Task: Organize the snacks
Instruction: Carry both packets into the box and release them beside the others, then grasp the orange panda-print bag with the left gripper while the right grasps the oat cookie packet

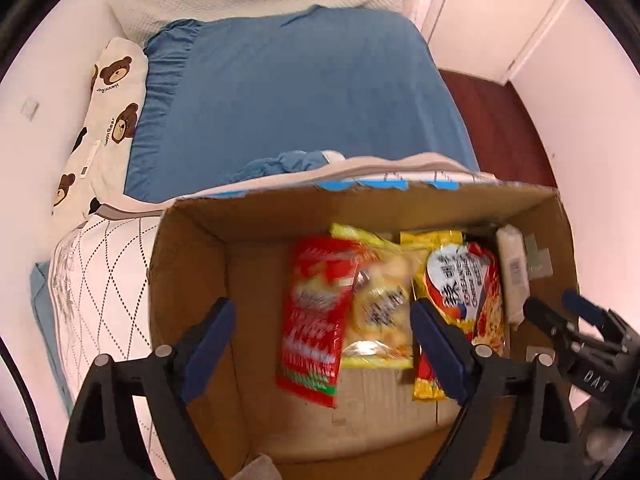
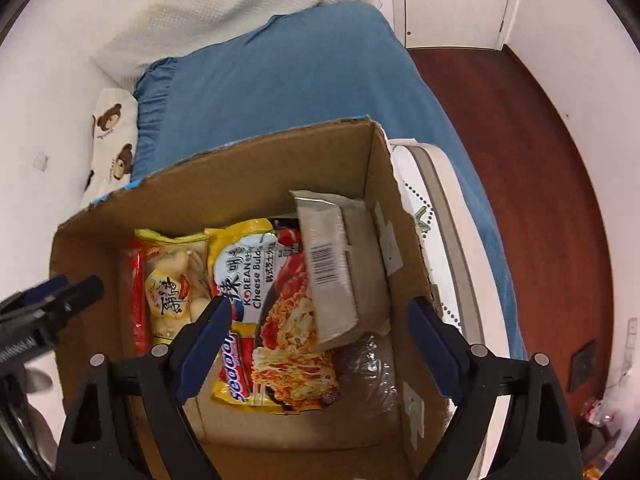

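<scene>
Inside the cardboard box [image 1: 192, 240] lie glossy red and yellow snack packets [image 1: 312, 320], both grippers' jaws wide, empty.

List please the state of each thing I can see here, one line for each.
cardboard box: open at the top, partly filled
red snack bag: sealed, lying in the box
noodle packet: sealed, lying flat
grey pack: tilted, leaning on the noodle packet
left hand-held gripper: open, empty
right hand-held gripper: open, empty
</scene>
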